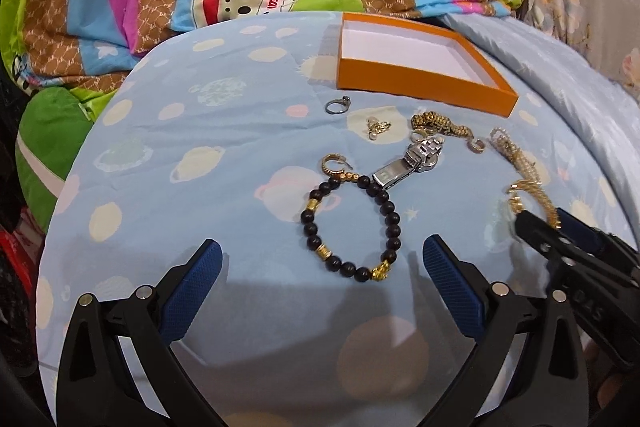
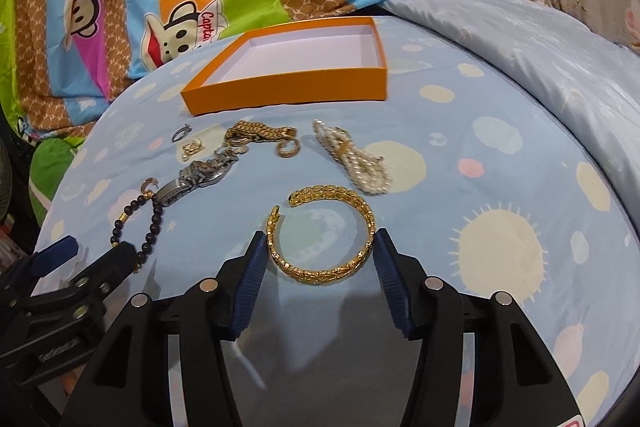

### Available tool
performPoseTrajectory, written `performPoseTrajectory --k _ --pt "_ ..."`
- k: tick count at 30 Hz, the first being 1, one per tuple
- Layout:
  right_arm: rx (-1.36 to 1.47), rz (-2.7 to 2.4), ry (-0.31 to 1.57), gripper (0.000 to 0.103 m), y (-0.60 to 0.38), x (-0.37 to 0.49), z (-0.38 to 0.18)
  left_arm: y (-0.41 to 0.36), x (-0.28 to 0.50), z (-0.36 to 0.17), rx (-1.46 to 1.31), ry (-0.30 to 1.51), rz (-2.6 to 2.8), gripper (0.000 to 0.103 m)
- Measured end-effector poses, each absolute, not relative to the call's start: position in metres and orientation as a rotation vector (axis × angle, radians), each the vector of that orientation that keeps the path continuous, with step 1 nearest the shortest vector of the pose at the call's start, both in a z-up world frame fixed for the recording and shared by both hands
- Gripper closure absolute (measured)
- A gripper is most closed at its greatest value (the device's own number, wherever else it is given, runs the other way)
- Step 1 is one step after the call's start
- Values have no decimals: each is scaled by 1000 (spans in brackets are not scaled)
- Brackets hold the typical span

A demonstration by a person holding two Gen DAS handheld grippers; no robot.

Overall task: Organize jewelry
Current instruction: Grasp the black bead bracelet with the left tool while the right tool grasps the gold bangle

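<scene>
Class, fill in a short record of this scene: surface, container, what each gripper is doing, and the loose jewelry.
surface: blue bedsheet
container: orange box, empty, behind the jewelry
right gripper: pads at both sides of the gold bangle; grip unclear
left gripper: open, near the bead bracelet
other pieces: watch, pearl strand, silver ring
</scene>
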State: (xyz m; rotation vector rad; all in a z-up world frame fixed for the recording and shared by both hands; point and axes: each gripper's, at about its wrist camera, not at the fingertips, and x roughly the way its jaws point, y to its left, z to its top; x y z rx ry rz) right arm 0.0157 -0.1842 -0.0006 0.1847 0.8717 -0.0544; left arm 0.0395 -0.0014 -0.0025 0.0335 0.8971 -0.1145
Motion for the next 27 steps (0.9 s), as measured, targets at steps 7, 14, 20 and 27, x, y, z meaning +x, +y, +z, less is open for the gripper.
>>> performPoseTrajectory --k 7,14,20,27 --pt "214 -54 869 50 -192 12 -2 -4 50 -6 44 925 -99 6" --pt "212 -55 872 49 -191 12 -2 24 52 -5 -24 925 -39 16" --pt "203 -58 873 49 -189 12 -2 18 53 -9 33 938 -39 34" --pt "191 -64 875 49 -189 12 -3 15 50 -7 36 911 -80 74"
